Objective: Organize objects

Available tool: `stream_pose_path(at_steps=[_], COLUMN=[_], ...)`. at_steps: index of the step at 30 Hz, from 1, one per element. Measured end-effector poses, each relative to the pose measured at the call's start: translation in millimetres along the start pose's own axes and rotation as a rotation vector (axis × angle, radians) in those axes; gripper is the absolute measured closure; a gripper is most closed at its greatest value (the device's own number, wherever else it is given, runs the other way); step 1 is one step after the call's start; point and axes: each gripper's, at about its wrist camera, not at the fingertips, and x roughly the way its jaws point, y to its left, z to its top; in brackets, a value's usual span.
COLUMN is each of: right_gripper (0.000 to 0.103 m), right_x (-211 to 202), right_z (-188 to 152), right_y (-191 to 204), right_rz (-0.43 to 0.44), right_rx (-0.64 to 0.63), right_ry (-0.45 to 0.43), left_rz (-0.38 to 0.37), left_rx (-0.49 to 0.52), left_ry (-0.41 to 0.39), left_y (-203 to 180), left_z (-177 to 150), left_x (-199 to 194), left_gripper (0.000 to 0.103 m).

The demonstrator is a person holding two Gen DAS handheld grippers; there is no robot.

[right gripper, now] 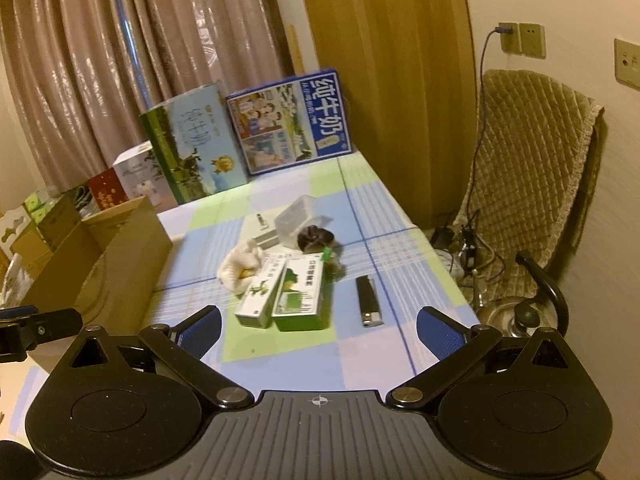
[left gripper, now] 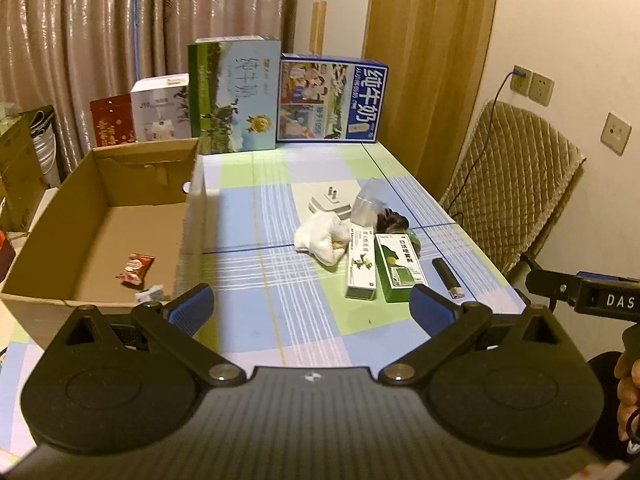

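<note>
An open cardboard box (left gripper: pixel 100 216) sits at the table's left and holds a red snack packet (left gripper: pixel 135 268) and a small white wrapper (left gripper: pixel 150 293). Right of it lie a white cloth (left gripper: pixel 322 240), a white plug adapter (left gripper: pixel 330 202), a clear plastic case (left gripper: pixel 366 204), a dark object (left gripper: pixel 390 220), two green-and-white cartons (left gripper: pixel 378 266) and a black lighter (left gripper: pixel 447 278). My left gripper (left gripper: pixel 310 308) is open and empty above the table's near edge. My right gripper (right gripper: pixel 318 332) is open and empty, just short of the cartons (right gripper: pixel 280 294) and lighter (right gripper: pixel 368 300).
Two tall milk cartons (left gripper: pixel 280 100) and smaller boxes (left gripper: pixel 140 112) stand along the table's back edge before curtains. A padded chair (right gripper: pixel 532 184) with cables and a kettle (right gripper: pixel 516 308) stands right of the table. The cardboard box also shows in the right wrist view (right gripper: pixel 108 256).
</note>
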Motion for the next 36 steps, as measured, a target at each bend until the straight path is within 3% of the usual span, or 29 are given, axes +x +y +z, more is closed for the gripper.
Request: stream_pose_path(at_steps=[15, 23, 29, 36], right_gripper=[0.005, 0.034, 0.046, 0.059], right_x=[49, 94, 123, 155], right_z=[-7, -9, -8, -9], right_y=[-28, -35, -38, -44], right_rz=[-0.056, -0.060, -0.052, -0.067], right_rx=[0.002, -0.026, -0.039, -0.052], right_ry=[0.073, 0.139, 0.165, 0.191], left_rz=[-0.030, -0.029, -0.024, -0.048], left_rx=[0.028, 0.053, 0.100, 0.145], left_ry=[0.061, 0.079, 0.092, 0.141], left_y=[-23, -30, -34, -37], left_z=[-3, -3, -6, -12], left_x=[62, 100, 133, 182], left_gripper=[0.001, 0.001, 0.002, 0.018])
